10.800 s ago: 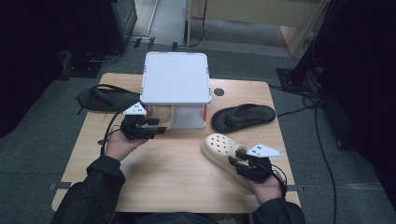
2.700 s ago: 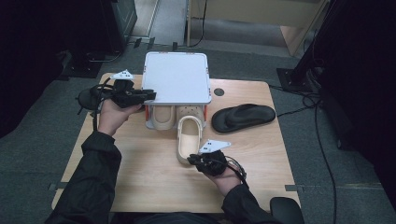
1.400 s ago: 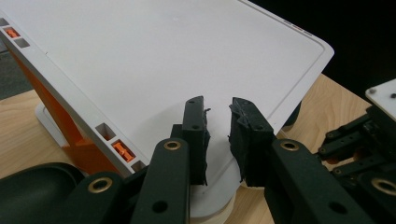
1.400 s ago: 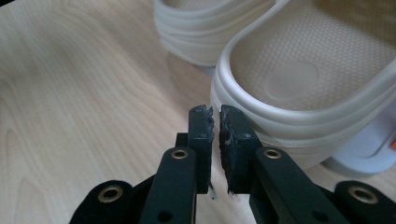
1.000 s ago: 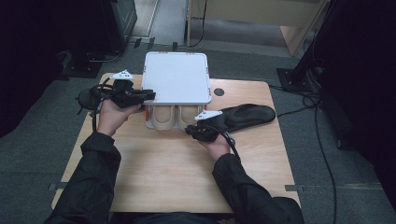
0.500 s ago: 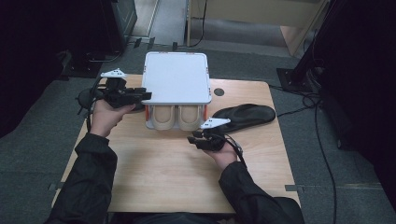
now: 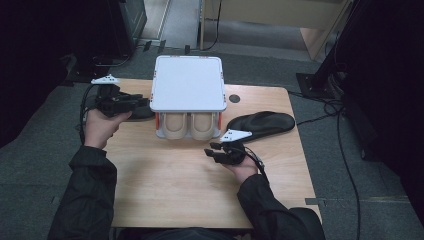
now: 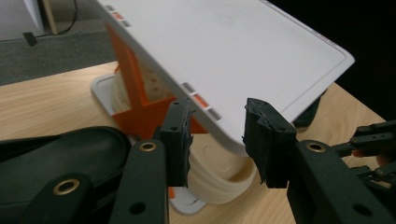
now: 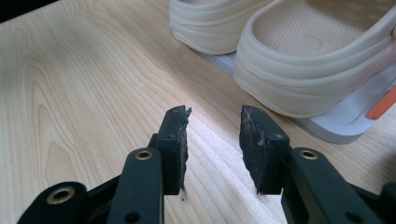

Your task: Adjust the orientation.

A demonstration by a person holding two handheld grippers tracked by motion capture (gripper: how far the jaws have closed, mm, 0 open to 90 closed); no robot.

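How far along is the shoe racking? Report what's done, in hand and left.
Done: both beige foam clogs sit side by side on the lower shelf of the white plastic rack. In hand: nothing; the right claw and the left claw have just opened and hold nothing. Left: two black sandals, one right of the rack, one left.

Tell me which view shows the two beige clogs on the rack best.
The right gripper view: the beige clogs fill its upper right, heels toward the camera, side by side on the white rack's lower shelf. The high view shows their heels under the top shelf; the left gripper view shows one clog's edge beneath the shelf.
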